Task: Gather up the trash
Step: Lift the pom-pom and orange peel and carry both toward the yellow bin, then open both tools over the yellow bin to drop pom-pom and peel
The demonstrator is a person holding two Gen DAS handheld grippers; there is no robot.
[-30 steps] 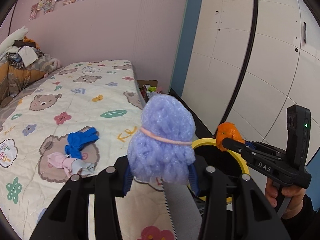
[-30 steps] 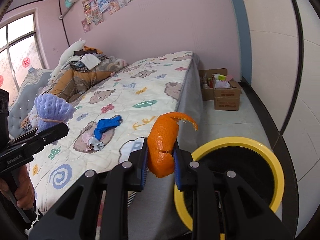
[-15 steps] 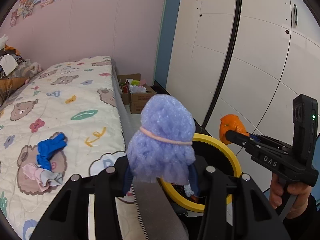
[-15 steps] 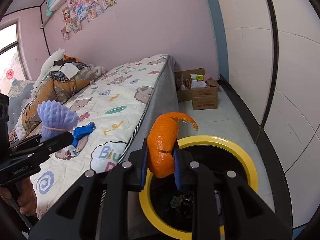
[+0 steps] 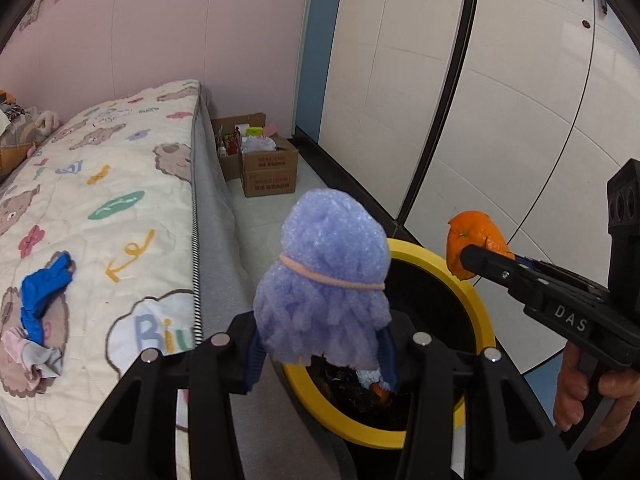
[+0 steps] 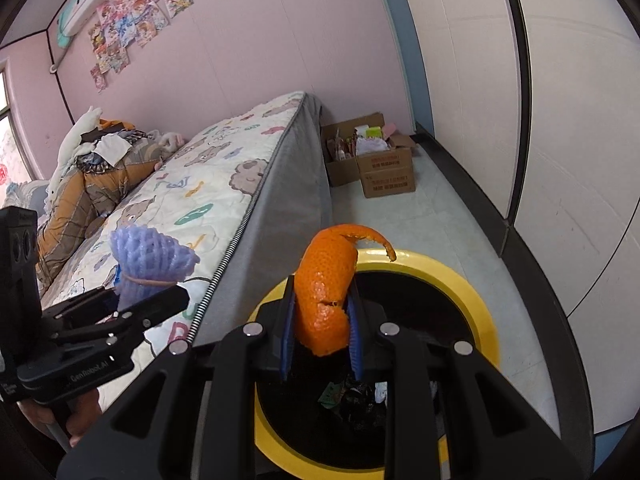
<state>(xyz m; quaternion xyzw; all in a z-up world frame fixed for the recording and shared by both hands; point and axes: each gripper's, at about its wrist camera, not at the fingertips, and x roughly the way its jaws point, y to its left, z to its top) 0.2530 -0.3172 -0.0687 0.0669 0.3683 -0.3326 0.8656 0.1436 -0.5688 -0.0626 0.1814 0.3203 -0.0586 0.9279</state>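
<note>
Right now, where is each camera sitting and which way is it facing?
Left wrist: on the left gripper, looking along its fingers at the purple foam net above the yellow-rimmed bin; the person's right hand shows.
Right wrist: on the right gripper, looking down past the orange peel into that bin.
Shared: bin, bed, cardboard boxes, each other's gripper.

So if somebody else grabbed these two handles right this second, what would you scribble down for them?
Left gripper: shut on the purple foam fruit net tied with a pink rubber band, near the bed-side rim of the bin.
Right gripper: shut on the curled orange peel, over the bin's opening.
Yellow-rimmed round black trash bin: on the floor beside the bed, some rubbish already inside.
Done: both pieces picked up and brought to the bin.
Left: release both into it. The blue cloth and pink cloth on the cartoon-print bedspread may not be trash.
</note>
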